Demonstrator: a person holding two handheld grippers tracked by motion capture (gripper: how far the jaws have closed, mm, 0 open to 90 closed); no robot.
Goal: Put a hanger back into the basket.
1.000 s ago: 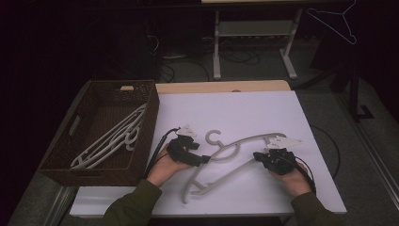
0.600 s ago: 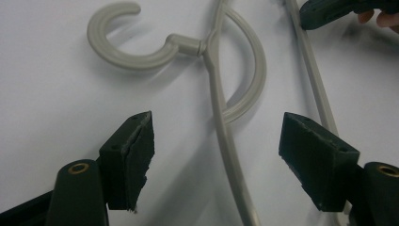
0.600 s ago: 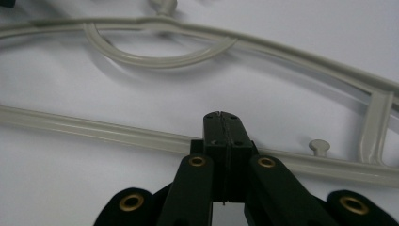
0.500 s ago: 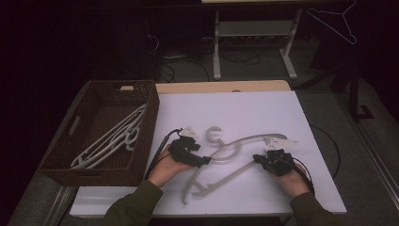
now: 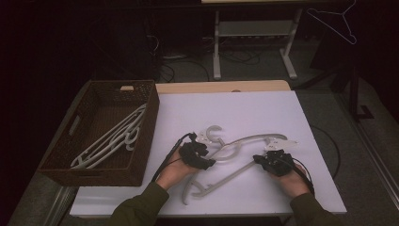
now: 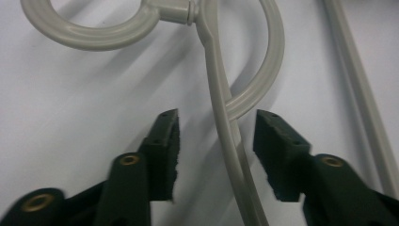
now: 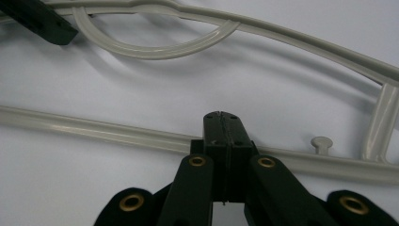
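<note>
Two pale grey plastic hangers lie crossed on the white table (image 5: 244, 108). My left gripper (image 5: 208, 159) (image 6: 216, 136) stands open astride one hanger's thin arm (image 6: 221, 117), just below its hook (image 6: 84, 33). Its jaws have just been closing, and the pads stand apart from the arm. My right gripper (image 5: 259, 160) (image 7: 222, 125) is shut, pads together, and lies over the lower hanger's straight bar (image 7: 94, 129) near its right end. The upper hanger's curved arm (image 5: 256, 139) runs between the two hands.
A dark wicker basket (image 5: 94, 172) at the table's left holds several more grey hangers (image 5: 113, 141). Cables trail from both grippers toward the front edge. A metal stand (image 5: 216, 47) and floor cables lie beyond the table's far edge.
My left gripper has slid to the right onto the hanger near its hook. The right hand and both hangers have stayed where they were.
</note>
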